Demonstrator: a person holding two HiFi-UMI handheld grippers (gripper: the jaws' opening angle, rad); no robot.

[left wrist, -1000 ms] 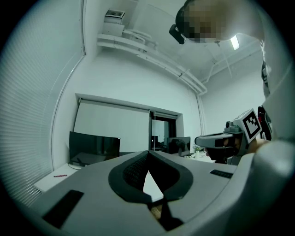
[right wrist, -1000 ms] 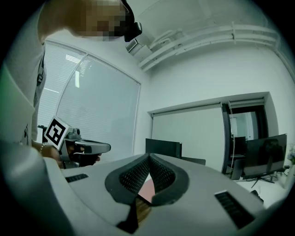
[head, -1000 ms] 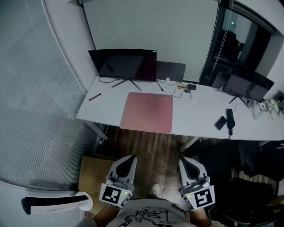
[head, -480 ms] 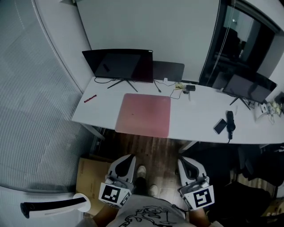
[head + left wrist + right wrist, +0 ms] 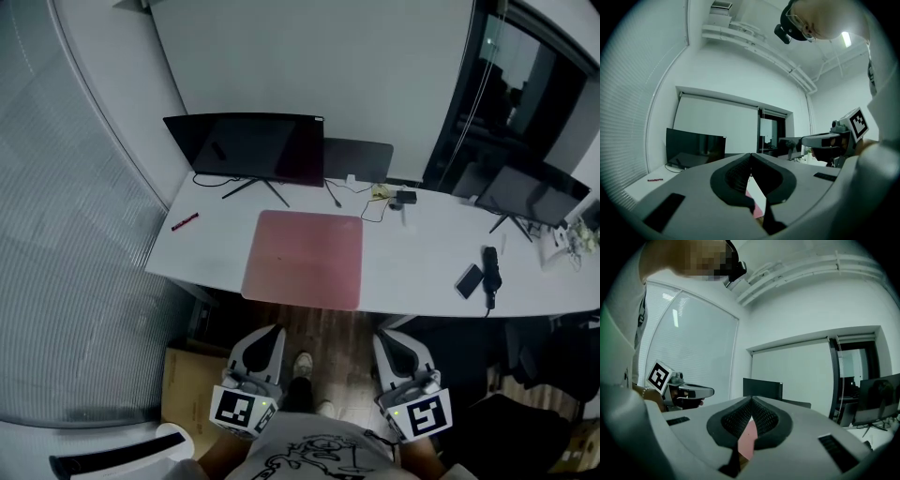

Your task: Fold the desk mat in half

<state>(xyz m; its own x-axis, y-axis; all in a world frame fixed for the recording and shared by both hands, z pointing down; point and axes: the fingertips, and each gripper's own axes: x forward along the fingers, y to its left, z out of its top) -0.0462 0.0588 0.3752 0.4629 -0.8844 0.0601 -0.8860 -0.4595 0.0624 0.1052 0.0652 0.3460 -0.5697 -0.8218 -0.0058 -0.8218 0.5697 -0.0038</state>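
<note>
Left tongs and right tongs, each with its tips pressed together on nothing, held side by side and pointing level toward the long white tabletop. The flat pink desk mat lies unfolded on that tabletop, straight ahead of the tongs and well apart from them, with a strip of dark wooden floor between. Its near edge runs along the tabletop's front edge; its far edge stops short of the wide black monitor. The left tongs line up with the left part of the near edge. The right tongs point just outside the mat's right edge, so the left hand is judged slightly the nearer. The mat looks almost square, and its sides run parallel to the tabletop's edges. Its left-to-right span appears a little longer, though the steep view makes this uncertain. Neither tongs touches the mat; the fold is not yet begun
</note>
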